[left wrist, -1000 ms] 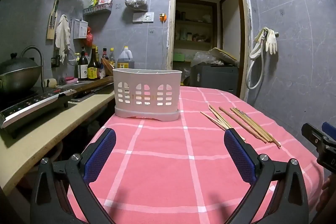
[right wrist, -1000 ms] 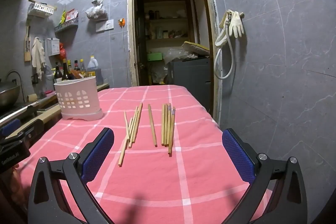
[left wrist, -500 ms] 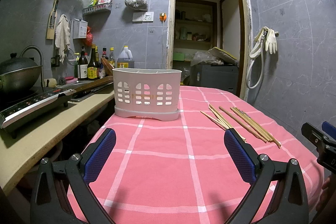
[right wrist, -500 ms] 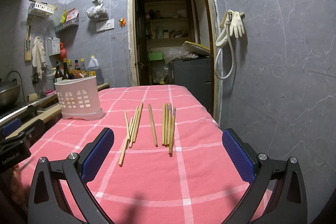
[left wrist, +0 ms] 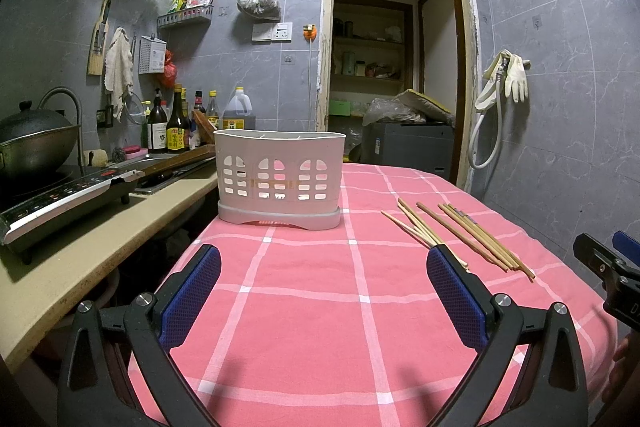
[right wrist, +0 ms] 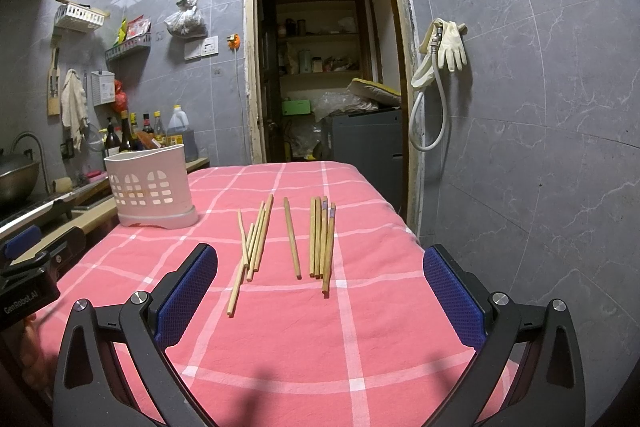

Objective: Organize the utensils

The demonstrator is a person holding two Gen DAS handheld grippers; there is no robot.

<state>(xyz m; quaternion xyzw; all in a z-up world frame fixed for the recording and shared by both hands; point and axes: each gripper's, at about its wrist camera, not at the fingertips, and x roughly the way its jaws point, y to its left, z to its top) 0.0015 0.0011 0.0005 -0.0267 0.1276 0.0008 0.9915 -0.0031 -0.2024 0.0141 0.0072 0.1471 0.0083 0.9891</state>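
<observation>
Several wooden chopsticks (right wrist: 289, 239) lie loose on the pink checked tablecloth (right wrist: 360, 327), in front of my right gripper (right wrist: 320, 291), which is open and empty above the cloth. They also show in the left wrist view (left wrist: 460, 231), to the right. A white perforated utensil holder (left wrist: 280, 179) stands upright straight ahead of my left gripper (left wrist: 324, 291), which is open and empty. The holder also shows at the left in the right wrist view (right wrist: 150, 187).
A beige counter (left wrist: 80, 255) with an induction cooker (left wrist: 68, 199), a wok (left wrist: 32, 147) and bottles (left wrist: 172, 127) runs along the table's left side. A grey tiled wall (right wrist: 540, 147) is at the right. An open doorway (left wrist: 392, 67) lies behind the table.
Both views have shifted very slightly; the left gripper has eased a little toward the holder. Both grippers stay open and nothing on the table has moved.
</observation>
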